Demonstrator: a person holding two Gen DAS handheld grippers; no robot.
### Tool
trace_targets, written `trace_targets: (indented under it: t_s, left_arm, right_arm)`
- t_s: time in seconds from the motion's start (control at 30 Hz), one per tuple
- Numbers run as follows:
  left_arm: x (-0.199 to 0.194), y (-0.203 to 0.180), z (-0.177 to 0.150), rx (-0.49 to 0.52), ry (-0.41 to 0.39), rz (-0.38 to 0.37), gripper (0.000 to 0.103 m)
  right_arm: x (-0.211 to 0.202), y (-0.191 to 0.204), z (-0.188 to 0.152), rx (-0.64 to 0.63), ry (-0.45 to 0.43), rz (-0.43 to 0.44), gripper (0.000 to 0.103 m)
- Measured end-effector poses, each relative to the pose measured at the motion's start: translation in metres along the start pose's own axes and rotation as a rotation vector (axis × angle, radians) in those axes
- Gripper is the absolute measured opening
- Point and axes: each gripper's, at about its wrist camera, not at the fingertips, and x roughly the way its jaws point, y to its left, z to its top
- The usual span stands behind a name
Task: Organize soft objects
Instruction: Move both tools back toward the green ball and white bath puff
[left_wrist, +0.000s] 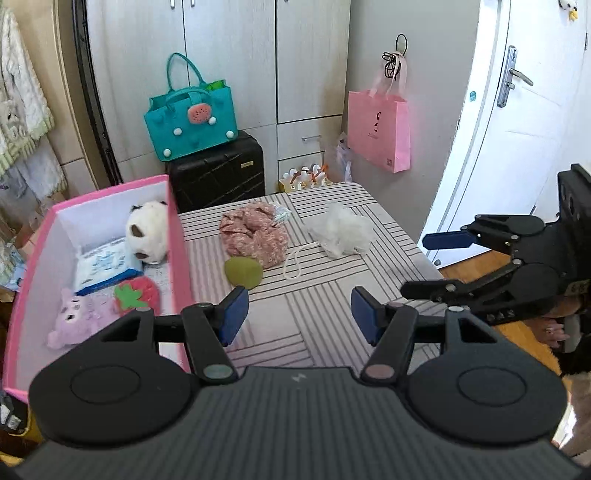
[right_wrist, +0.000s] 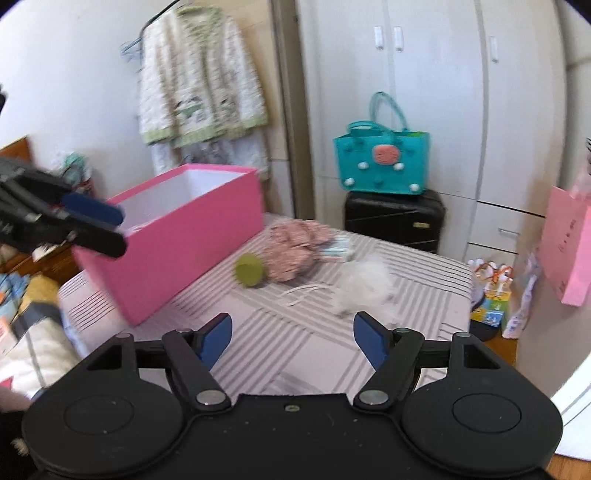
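Home bedroom, shown by: white wardrobe (left_wrist: 229, 62) w/ black suitcase (left_wrist: 218, 177) ahead of claw, striped bedcover (left_wrist: 314, 314) beneath, quilted jacket (right_wrist: 199, 81) hung upper left, door (left_wrist: 517, 110) at right.

No print could be read for certain. The pink bag (left_wrist: 380, 129) at the upper right of the left wrist view carried a dark logo too small to make out, and the black suitcase (left_wrist: 218, 177) wore an illegible badge.

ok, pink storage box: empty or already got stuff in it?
Partly filled. The open pink storage box holds a white panda plush, lilac plush, red strawberry toy and blue-edged cloth.
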Motion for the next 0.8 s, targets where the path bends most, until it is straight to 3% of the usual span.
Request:
trace_targets:
  t_s: [0.13,0.27,0.5,0.8]
  left_arm:
    - [0.030,-0.002,0.000,-0.025,0.003,-0.015,0.061]
    - [0.057,-0.002,-0.003,-0.043,-0.031,0.042,0.061]
    - [0.106,0.004,-0.009,-0.087,-0.038,0.165,0.061]
    - [0.151,0.000,-0.011,-0.058,-0.028,0.308,0.058]
  right_arm:
    - [0.017,-0.021,-0.012,0.045,-0.061,-0.050,0.077]
    - [0.034,-0.029,-0.021,0.025,-0.089,-0.088,0.077]
    - [0.062,-0.036,-0.018,-0.039,-0.077,-0.103,0.077]
    - [0.092,-0.049,-0.006,-0.028,-0.007,-0.081,0.078]
